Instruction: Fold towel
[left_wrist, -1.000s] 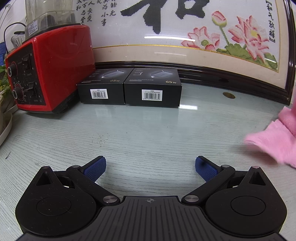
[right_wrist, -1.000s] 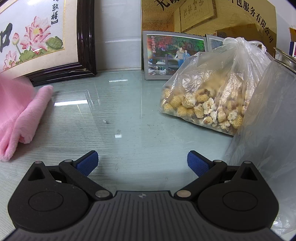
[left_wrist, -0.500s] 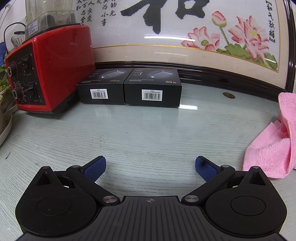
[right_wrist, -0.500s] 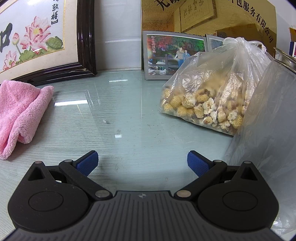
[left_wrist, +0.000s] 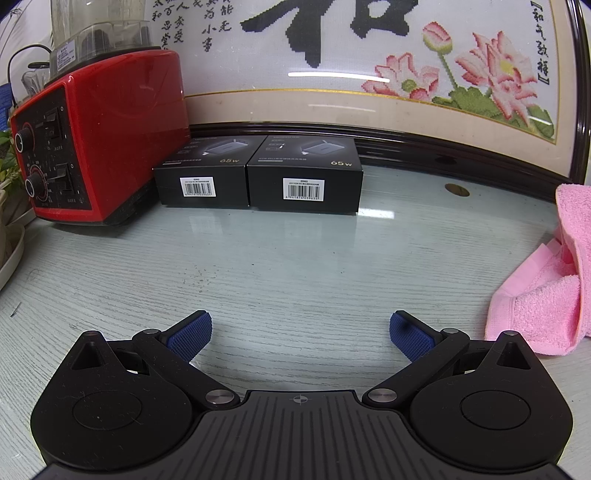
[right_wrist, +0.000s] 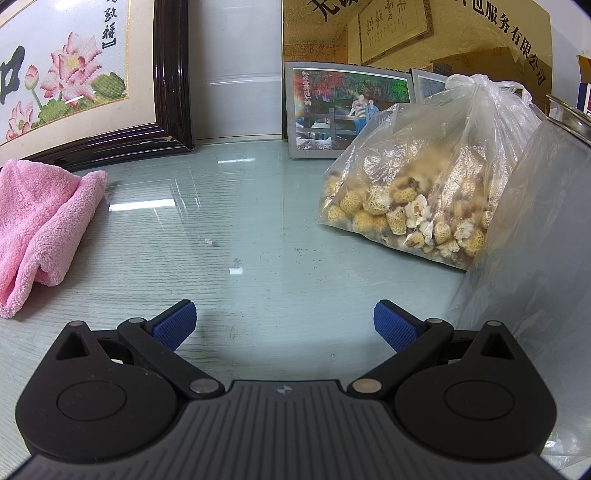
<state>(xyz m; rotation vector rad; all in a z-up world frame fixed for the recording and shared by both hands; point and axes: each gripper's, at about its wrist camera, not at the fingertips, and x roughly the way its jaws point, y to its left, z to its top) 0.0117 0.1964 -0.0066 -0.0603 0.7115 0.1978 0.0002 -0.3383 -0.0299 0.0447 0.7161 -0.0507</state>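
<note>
Right wrist view: pink towel (right_wrist: 40, 218) lies loosely folded, rumpled.

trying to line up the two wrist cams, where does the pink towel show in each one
Left wrist: the pink towel lies bunched at the far right edge, right of the open left gripper.
Right wrist: the towel lies at the far left edge, left of the open right gripper.
Shared landmark: the framed lotus embroidery behind it.

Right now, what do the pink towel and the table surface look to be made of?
Pink towel: soft terry or microfibre, judging by its fuzzy looped pile and limp folds. Table: seemingly glass over pale wood grain, since it is glossy and mirrors the boxes.
</note>
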